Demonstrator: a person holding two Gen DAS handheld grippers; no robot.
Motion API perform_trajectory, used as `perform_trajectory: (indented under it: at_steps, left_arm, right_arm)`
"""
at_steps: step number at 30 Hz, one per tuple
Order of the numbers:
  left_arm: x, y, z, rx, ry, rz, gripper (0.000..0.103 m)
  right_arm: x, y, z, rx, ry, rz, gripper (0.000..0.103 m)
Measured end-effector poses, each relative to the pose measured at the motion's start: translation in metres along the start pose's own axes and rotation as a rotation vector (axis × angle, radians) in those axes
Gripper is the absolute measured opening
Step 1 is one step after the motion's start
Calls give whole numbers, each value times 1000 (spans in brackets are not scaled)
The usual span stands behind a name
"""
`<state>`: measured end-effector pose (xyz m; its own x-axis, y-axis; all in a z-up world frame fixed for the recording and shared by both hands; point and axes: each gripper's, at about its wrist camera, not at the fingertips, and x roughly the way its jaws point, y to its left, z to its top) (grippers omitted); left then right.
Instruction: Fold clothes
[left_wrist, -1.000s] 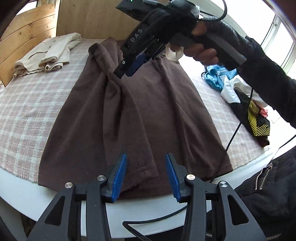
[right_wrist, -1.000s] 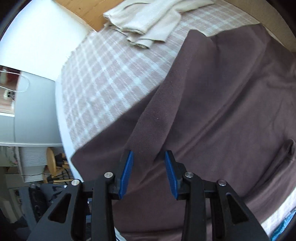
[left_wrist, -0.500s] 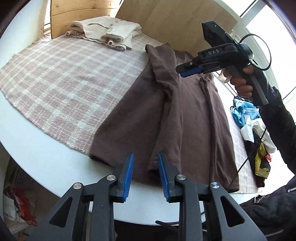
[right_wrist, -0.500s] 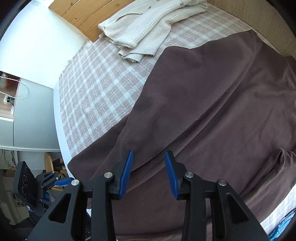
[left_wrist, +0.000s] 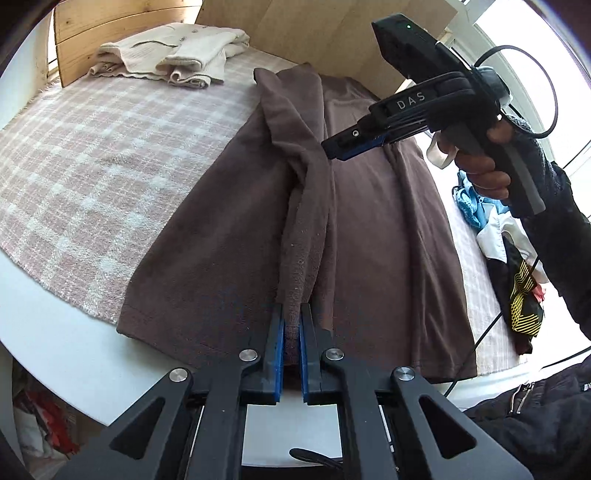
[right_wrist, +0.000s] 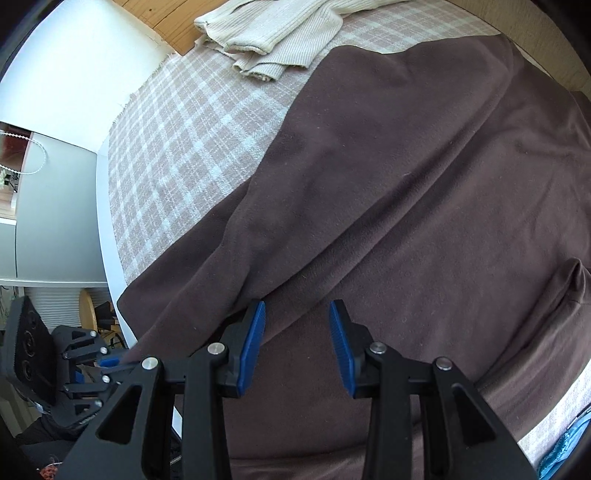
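A brown garment (left_wrist: 229, 229) lies spread lengthwise over a pink-and-white checked cloth (left_wrist: 85, 162) on the round white counter (left_wrist: 74, 354). To the left of the garment and towards its far end, a folded cream knit (left_wrist: 173, 51) sits on the same cloth, well apart from the brown fabric.

At the garment's near hem, the left gripper (left_wrist: 291, 350) is closed on a raised ridge of the brown fabric: its two blue fingers (left_wrist: 277, 354) stand almost together, with only the pinched fold between them. From that grip the ridge runs up the middle of the garment towards its far end. In the right wrist view the same gripper appears at the garment's lower left corner, its blue tips against the hem.

Further right, above the garment's middle, the right gripper (right_wrist: 297, 347) hangs in the air, held by a hand (left_wrist: 487, 162) in a dark sleeve (left_wrist: 557, 229). Its blue fingers (right_wrist: 341, 347) are spread wide apart and hold nothing; the brown fabric lies beneath them, and whether the tips touch it cannot be told.

Right of the garment, at the counter's edge, lies a heap of other clothes (left_wrist: 517, 266) in blue, white, black and yellow.
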<state>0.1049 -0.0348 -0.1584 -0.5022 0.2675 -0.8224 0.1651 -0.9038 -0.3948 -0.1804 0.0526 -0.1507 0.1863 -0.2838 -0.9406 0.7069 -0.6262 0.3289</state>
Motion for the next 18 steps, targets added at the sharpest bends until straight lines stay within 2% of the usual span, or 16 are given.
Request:
perform_trajectory:
  at_steps: [2, 4, 7, 8, 10, 13, 15, 17, 18]
  left_arm:
    - [-18, 4, 3, 5, -53, 22, 5]
    - [-32, 18, 3, -35, -78, 63, 5]
    - [-26, 49, 0, -123, -39, 115, 6]
    - [-24, 52, -1, -125, -29, 135, 7]
    - [-19, 49, -1, -106, -12, 128, 8]
    - [-11, 45, -2, -83, 15, 117, 15]
    - [-8, 48, -2, -103, 33, 120, 19]
    - [-13, 51, -2, -112, 21, 136, 20]
    - [-17, 48, -1, -100, 13, 143, 21]
  right_arm:
    - [0, -7, -2, 13, 0, -4, 36]
    - [1, -9, -2, 23, -5, 14, 36]
    - [8, -5, 0, 28, 9, 56, 36]
    - [11, -3, 0, 37, 17, 88, 36]
    - [19, 1, 0, 50, 26, 133, 36]
    - [24, 9, -1, 6, 4, 88, 35]
    - [21, 19, -2, -73, 57, -15, 33]
    - [0, 30, -2, -154, 3, -130, 33]
    - [-13, 37, 1, -192, -46, -134, 33]
